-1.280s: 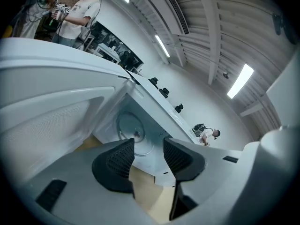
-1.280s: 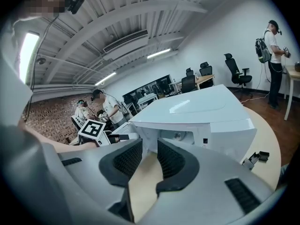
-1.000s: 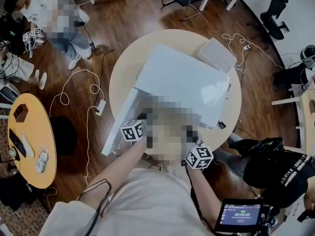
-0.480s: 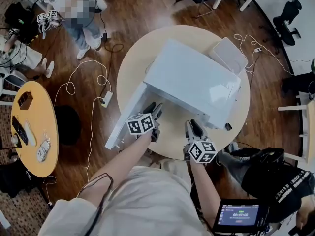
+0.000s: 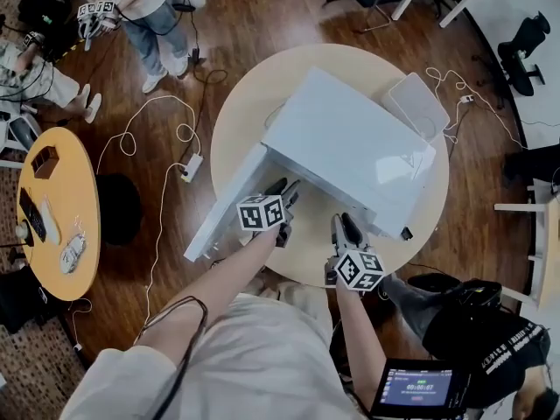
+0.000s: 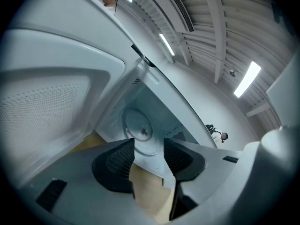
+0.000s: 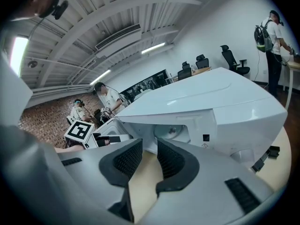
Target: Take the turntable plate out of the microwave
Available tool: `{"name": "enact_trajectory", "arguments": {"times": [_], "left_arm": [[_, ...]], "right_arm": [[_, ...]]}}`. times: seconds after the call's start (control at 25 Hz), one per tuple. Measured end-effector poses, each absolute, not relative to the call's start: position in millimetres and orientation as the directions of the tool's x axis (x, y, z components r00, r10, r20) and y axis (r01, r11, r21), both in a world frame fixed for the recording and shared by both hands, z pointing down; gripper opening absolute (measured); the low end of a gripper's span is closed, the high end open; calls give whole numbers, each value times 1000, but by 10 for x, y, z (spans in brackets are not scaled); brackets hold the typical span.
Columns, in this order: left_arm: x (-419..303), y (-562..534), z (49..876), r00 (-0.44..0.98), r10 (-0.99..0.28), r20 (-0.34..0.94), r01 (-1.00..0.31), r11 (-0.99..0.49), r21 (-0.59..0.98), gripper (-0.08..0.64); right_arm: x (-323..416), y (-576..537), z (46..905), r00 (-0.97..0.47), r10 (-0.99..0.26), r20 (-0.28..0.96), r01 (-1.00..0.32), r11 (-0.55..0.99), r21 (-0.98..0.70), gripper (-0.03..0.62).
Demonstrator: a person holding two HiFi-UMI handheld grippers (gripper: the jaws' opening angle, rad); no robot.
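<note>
A white microwave (image 5: 350, 151) stands on a round beige table (image 5: 245, 103), its door (image 5: 219, 213) swung open to the left. The glass turntable plate (image 6: 138, 129) lies inside the cavity and also shows as the plate (image 7: 168, 131) in the right gripper view. My left gripper (image 5: 285, 191) is at the open front beside the door, pointing into the cavity. The left gripper (image 6: 148, 146) is open, short of the plate, with nothing between its pads. My right gripper (image 5: 344, 226) hovers over the table before the microwave's front. The right gripper (image 7: 149, 149) has a narrow gap and holds nothing.
A flat white box (image 5: 418, 103) lies on the table behind the microwave. A second round wooden table (image 5: 52, 217) with small items stands at left. Cables and a power strip (image 5: 191, 166) lie on the floor. People stand at top left (image 5: 144, 3), and a screen (image 5: 411, 388) is at bottom right.
Both grippers have come forward from close to my body to the microwave's open front and sunk a little. The door and the plate have not moved.
</note>
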State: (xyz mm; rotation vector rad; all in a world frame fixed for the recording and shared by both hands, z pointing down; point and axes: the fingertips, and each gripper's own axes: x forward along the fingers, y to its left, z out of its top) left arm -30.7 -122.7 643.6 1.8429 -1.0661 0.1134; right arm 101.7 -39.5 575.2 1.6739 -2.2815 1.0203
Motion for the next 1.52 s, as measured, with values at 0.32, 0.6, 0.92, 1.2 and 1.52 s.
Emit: {"name": "enact_trajectory", "arguments": {"times": [0.32,0.6,0.92,1.2,1.52], "left_arm": [[-212,-1421,6624,595,-613,520,-725,-130,677,179],[-195,-1558,6792,587,-603,540,-735,-116,668,179],[-127,-1696,6897,580,-590,562,-749,-115,652,179],[-179,-1807,7087,545,-569,615,-787,-93,610,179],[-153,-1902,7196,536,-555,636,-798,-87,596,179]], "right_arm": [[1030,-472,5844,-377,-776,506,-892,158,-423,83],[1024,-534,5878,-375,-763,527,-897,156,-413,83],[963,-568,5911,-384,-738,556,-899,160,-408,83],[885,-582,5979,-402,-711,577,-897,179,-404,83],[844,-668,6059,-412,-690,595,-896,188,-402,83]]}}
